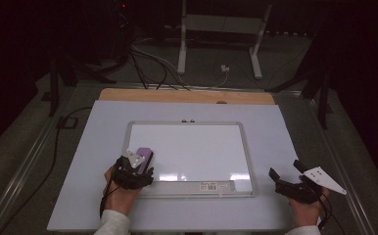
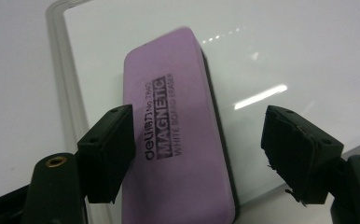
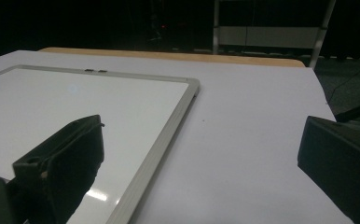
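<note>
Dark room, white table [image 1: 89, 161], whiteboard [image 1: 192, 147]; left gripper [image 2: 199, 154] released around purple eraser [image 2: 178, 140]; right gripper [image 3: 201, 163] released

Dark room, white frame [image 1: 221, 29] behind

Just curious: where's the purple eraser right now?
The purple eraser lies at the whiteboard's near-left corner in the high view, between the left gripper's open jaws.

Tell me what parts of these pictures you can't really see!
- Near end of the purple eraser: cut off by the bottom edge of the left gripper view; in the high view the left gripper covers most of it.
- Small label on the whiteboard frame: too small to read in the high view.
- Room behind the table: too dark.
- Right gripper: one jaw cut off by the right gripper view's edge.
</note>
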`<state>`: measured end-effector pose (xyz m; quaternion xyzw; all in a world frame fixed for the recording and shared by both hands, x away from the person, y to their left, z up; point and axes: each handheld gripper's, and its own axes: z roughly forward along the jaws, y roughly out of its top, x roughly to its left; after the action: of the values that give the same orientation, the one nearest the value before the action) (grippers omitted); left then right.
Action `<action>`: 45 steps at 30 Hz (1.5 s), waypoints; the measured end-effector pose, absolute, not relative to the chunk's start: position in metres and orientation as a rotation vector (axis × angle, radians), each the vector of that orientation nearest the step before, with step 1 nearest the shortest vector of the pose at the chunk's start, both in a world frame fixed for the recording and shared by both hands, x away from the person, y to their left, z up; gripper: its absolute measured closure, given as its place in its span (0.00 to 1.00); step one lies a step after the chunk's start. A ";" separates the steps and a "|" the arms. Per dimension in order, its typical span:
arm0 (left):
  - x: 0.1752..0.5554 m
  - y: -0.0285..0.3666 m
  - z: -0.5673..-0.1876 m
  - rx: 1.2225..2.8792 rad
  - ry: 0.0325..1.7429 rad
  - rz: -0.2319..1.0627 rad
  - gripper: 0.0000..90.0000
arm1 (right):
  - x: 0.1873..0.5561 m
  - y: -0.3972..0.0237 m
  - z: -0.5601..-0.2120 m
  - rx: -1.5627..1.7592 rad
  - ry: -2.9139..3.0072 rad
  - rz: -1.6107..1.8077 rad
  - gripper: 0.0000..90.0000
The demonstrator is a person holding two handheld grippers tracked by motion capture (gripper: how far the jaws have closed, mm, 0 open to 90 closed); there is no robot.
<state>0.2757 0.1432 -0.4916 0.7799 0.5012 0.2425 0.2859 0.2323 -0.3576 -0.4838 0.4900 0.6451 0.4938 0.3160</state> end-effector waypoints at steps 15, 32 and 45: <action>0.276 0.153 -0.489 2.066 1.403 0.701 0.63 | 0.233 -0.357 -0.484 1.290 1.701 1.300 0.01; 0.265 0.161 -0.483 2.002 1.454 0.708 0.71 | 0.233 -0.357 -0.484 1.289 1.705 1.296 0.01; 0.252 0.167 -0.485 1.974 1.493 0.692 0.71 | 0.233 -0.356 -0.484 1.287 1.705 1.300 0.01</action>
<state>0.2521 0.1674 -0.4853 0.7370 0.5575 0.2582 0.2817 0.2330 -0.3562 -0.4840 0.4884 0.6470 0.4936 0.3151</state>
